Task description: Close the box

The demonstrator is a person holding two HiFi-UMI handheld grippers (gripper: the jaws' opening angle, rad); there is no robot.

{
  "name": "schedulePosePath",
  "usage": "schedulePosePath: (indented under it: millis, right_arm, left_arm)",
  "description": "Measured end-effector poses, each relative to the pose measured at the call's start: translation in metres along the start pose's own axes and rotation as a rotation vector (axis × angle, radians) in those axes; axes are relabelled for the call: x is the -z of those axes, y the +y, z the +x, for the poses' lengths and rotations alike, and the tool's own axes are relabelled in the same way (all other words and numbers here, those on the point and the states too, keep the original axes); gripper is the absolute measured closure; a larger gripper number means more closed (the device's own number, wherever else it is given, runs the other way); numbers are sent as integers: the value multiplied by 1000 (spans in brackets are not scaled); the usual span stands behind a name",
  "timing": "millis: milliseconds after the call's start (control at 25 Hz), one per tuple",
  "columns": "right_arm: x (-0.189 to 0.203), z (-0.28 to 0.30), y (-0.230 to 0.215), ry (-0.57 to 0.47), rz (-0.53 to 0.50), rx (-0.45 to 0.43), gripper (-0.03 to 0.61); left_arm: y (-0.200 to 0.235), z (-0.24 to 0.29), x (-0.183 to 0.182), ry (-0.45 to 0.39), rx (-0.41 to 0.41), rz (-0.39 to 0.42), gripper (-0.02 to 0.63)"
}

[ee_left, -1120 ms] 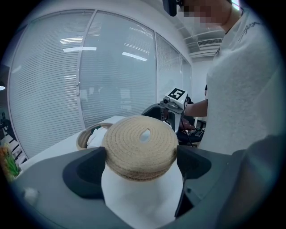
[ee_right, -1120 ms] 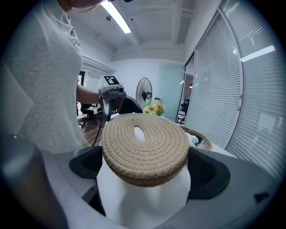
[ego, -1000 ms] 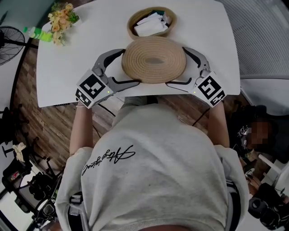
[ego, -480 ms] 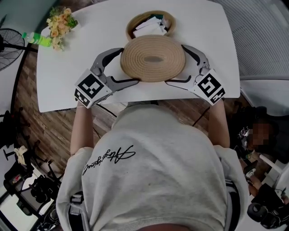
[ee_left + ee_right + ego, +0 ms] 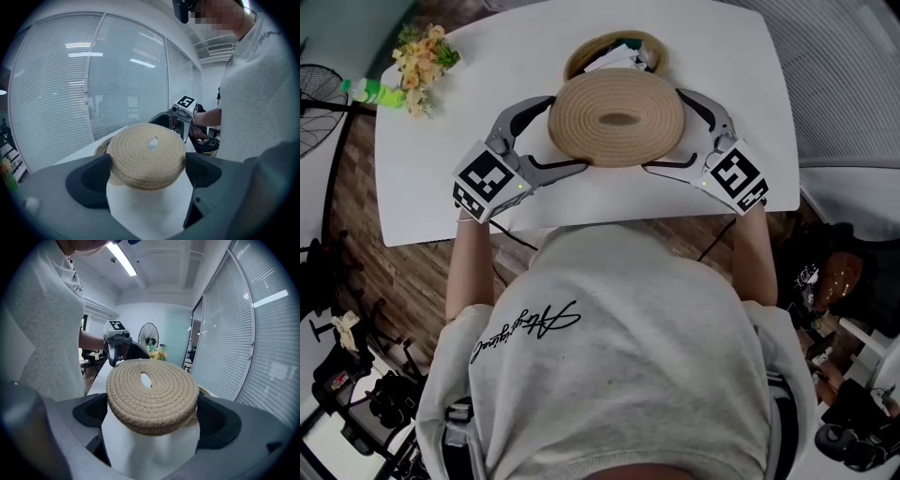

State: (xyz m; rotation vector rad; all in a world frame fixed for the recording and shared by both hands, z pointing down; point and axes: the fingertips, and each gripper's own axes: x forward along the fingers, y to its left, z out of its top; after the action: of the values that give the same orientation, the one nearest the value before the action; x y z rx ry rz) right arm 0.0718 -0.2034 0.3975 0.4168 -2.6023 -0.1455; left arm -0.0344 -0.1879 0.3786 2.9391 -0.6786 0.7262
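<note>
the box (image 5: 578,56), a round woven basket with white things inside, sits at the far middle of the table (image 5: 441,187). what has just changed is how much of it shows: a moment ago the whole ring lay clear beyond the lid (image 5: 617,117), and now the lid has travelled away from the person and overlaps the box's near half, so only the far rim and a scrap of the white contents peek out past it. the left gripper view agrees (the open basket that stood to the left behind the lid is down to a sliver of rim).

the lid itself is a flat coil of rope with a small oval hole at its centre, held level and seemingly above the box rather than on it. the left tool (image 5: 565,133) has it from the left and the right tool (image 5: 664,131) from the right, each with its jaws spread wide and closed in against the lid's edge, the disc filling the gap between them.

my reading: the carry is nearly over, the lid is not yet centred, and it wants a little more travel to the far side before being lowered.

a bunch of flowers (image 5: 417,66) lies at the table's far left corner, well apart.
</note>
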Motion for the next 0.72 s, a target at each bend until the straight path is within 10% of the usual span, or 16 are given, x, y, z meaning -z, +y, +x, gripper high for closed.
schedulePosePath:
  millis: [720]
  right_arm:
    - [-10, 29, -43, 9, -11, -15, -14]
  left_arm:
    - [51, 6, -4, -36, -20, -36, 117]
